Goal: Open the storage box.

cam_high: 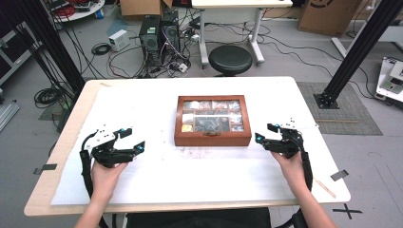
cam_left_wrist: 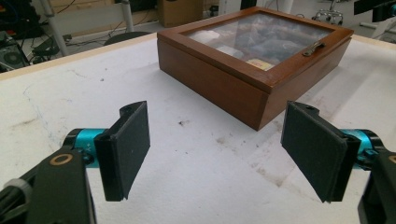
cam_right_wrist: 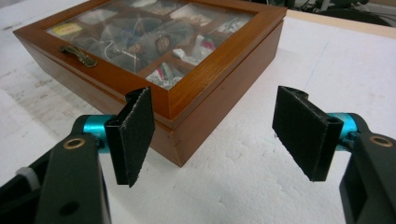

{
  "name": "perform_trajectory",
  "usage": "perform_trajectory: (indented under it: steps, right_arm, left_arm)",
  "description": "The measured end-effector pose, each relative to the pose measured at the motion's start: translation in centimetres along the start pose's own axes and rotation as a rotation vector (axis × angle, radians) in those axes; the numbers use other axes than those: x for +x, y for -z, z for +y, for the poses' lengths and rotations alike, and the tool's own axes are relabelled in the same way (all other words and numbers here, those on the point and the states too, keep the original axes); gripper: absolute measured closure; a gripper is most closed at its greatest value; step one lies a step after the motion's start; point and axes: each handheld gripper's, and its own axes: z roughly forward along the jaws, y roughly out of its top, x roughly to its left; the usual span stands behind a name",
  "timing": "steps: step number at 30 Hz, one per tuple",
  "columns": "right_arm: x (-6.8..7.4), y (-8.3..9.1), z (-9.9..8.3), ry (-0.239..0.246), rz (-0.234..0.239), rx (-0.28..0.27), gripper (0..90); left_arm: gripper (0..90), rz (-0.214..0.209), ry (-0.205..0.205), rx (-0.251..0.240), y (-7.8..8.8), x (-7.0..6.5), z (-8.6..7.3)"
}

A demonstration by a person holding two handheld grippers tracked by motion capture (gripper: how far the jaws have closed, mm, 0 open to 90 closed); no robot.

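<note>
Between both spread, empty hand-held grippers, left (cam_high: 132, 140) and right (cam_high: 264, 133), closed glass-lidded wooden box (cam_high: 212, 120) of compartmented trinkets.

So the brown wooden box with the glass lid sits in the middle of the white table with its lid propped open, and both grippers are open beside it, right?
Not quite: the lid of the brown wooden box is closed flat, as the right gripper view shows. The rest holds: it sits mid-table, with the left gripper and right gripper open either side.
</note>
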Motion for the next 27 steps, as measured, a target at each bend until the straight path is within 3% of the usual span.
perform_trajectory:
  steps: [18, 27]
  right_arm:
    - [0.7, -2.4, 0.0, 0.046, 0.066, 0.114, 41.0]
    - [0.9, -2.8, 0.1, 0.061, 0.071, 0.137, 43.3]
  left_arm:
    - [23.9, -0.001, -0.009, 0.010, -0.3, -0.1, 0.0]
    - [23.8, -0.006, -0.003, 0.011, -0.4, -0.1, 0.0]
